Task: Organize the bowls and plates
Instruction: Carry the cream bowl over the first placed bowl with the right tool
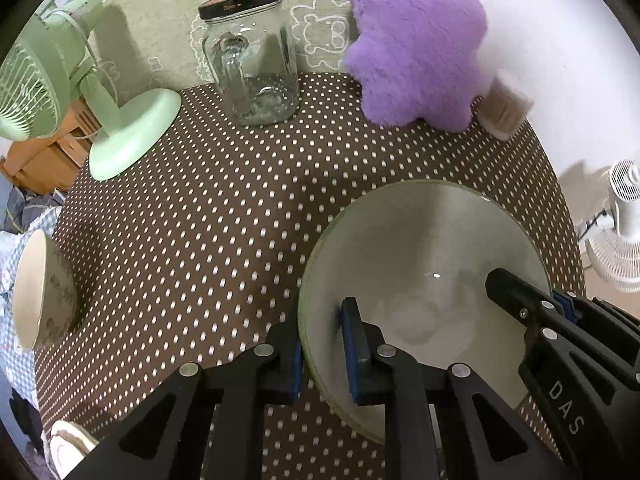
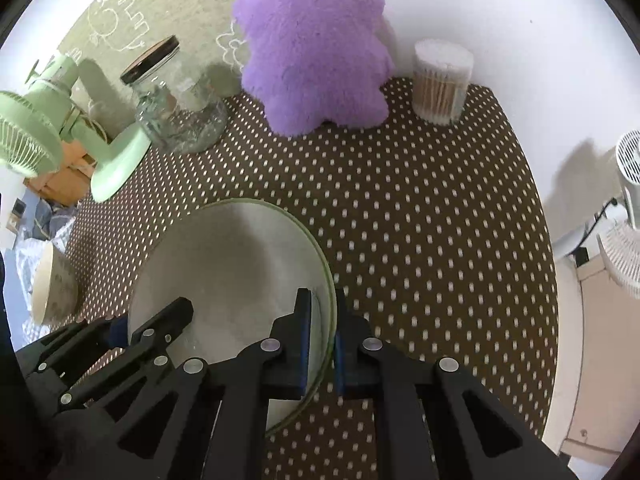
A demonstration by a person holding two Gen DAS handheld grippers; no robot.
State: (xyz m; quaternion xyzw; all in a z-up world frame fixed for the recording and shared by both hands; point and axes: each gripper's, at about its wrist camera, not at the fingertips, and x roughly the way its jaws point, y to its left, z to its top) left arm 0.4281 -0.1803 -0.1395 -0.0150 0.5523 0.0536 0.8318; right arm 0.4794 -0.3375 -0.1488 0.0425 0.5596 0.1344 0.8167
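Note:
A large pale green bowl (image 1: 420, 248) sits on the brown dotted tablecloth (image 1: 224, 208); it also shows in the right wrist view (image 2: 232, 256). My left gripper (image 1: 320, 352) straddles the bowl's left rim, one finger inside and one outside, closed on it. My right gripper (image 2: 322, 344) grips the bowl's right rim the same way; it shows in the left wrist view (image 1: 532, 304). A small beige patterned bowl (image 1: 44, 300) lies tipped on its side at the table's left edge, also seen in the right wrist view (image 2: 54, 292).
A green desk fan (image 1: 72, 92) stands at the back left. A lidded glass jar (image 1: 252, 56), a purple plush cushion (image 1: 416, 44) and a tub of cotton swabs (image 2: 440, 80) line the back. A white floor fan (image 2: 628, 208) stands off the table's right edge.

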